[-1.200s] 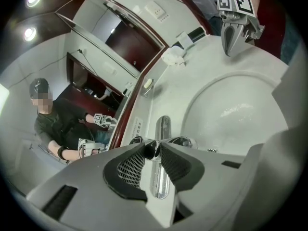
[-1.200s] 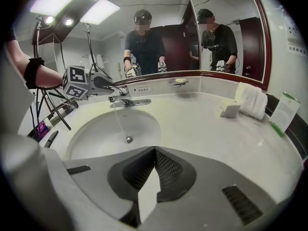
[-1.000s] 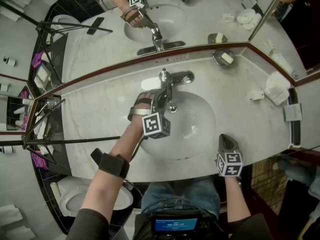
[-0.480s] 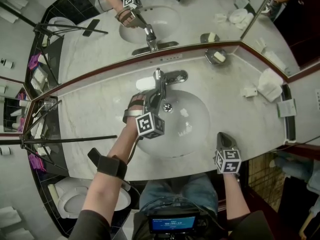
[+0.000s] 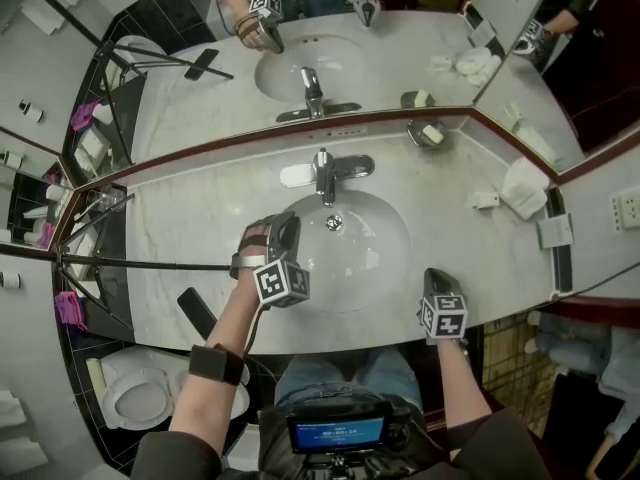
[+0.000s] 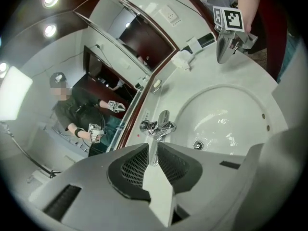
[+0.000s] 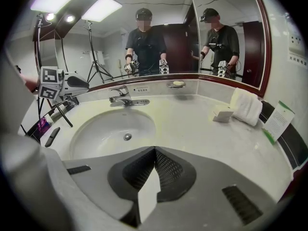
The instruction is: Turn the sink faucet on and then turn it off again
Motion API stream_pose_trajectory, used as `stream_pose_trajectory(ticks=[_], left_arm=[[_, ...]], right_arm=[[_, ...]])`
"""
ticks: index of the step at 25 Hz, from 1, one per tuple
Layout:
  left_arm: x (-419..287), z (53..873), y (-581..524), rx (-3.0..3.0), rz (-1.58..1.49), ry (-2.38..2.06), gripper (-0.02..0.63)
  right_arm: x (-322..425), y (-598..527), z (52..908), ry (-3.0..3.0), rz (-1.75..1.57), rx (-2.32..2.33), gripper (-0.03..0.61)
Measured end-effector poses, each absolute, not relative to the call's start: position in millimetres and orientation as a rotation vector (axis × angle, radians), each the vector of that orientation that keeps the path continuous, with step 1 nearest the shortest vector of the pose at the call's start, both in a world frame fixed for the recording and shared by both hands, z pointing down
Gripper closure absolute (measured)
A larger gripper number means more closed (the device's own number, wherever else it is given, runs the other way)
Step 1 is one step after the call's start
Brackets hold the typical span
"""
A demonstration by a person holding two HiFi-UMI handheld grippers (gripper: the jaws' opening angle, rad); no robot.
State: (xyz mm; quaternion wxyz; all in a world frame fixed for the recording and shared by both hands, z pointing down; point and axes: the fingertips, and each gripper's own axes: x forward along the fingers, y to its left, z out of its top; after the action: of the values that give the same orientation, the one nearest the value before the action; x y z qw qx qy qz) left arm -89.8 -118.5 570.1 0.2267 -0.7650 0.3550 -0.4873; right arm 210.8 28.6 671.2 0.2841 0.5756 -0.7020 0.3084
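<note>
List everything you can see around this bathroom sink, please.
faucet: one, chrome, behind the basin
sink basin: one, white, set in the counter
counter: one, pale marble, around the basin
soap dish: one, dark, back of counter, right of faucet
towel: one, white, counter's right end
small box: one, white, beside the towel
tripod: one, black, left of counter
toilet: one, white, lower left
left gripper: one, grey, over basin's left rim; jaws closing, nothing between
right gripper: one, grey, counter's front edge; jaws shut, empty

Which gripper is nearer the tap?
The left gripper, over the basin's left side, jaws closing on nothing. The right gripper hangs back at the counter's front edge.
</note>
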Motion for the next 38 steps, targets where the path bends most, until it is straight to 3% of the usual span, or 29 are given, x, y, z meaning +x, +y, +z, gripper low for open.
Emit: stream_pose_trajectory(ticks=[4,22,38], left_arm=[[-105,546,-97,-2.101,-1.334,1.083,0.614],[-161,520,-7,-2.098,-1.376,1.323,0.614],[-159,521,-5,-2.082,-1.35,1.342,0.614]], right_arm=[[211,25,662,-1.896,0.79,1.493,0.574],[210,18,639,-1.946,0.704,1.427,0.572],[212,9,632,-1.985,0.649,1.398,0.572]])
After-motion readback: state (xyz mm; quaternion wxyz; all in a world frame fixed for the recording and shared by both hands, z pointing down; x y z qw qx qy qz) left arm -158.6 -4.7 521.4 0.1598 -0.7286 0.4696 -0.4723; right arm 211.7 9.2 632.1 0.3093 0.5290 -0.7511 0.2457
